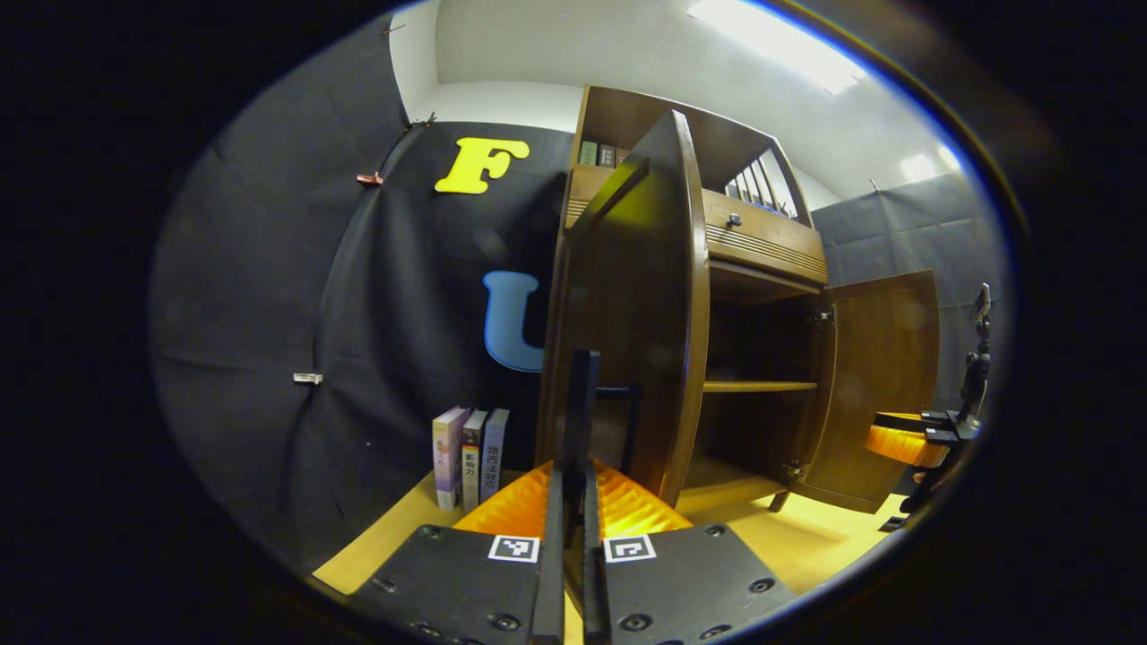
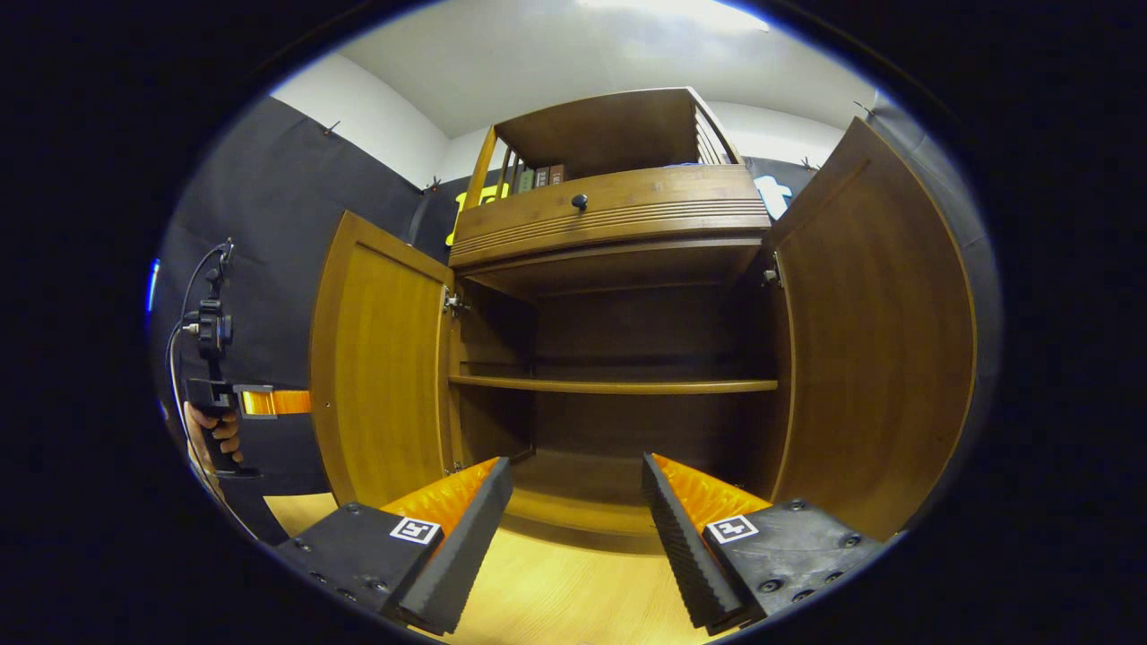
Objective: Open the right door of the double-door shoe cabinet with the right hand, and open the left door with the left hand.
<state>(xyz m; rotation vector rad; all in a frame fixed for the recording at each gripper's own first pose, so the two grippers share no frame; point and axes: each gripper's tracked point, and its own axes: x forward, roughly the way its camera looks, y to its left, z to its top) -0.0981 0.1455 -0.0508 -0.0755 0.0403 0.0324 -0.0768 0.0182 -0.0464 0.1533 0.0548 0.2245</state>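
Booth floor [image 2: 556, 600], left gripper [image 1: 573, 403] clamping handle [image 1: 618, 394] half-hidden, right gripper [image 2: 573, 484] wide.

Left door [image 2: 381, 358] swung left, right door [image 2: 874, 340] swung right; shelf [image 2: 614, 386] inside cabinet [image 2: 618, 224] between them.

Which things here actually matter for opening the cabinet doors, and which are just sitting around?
Job:
- left door, swung open, handle in the shut left gripper
- right door, open
- right gripper, open, holding nothing
- shoe cabinet

Just lying about:
- three books standing on the floor beside the cabinet
- books on the top shelf
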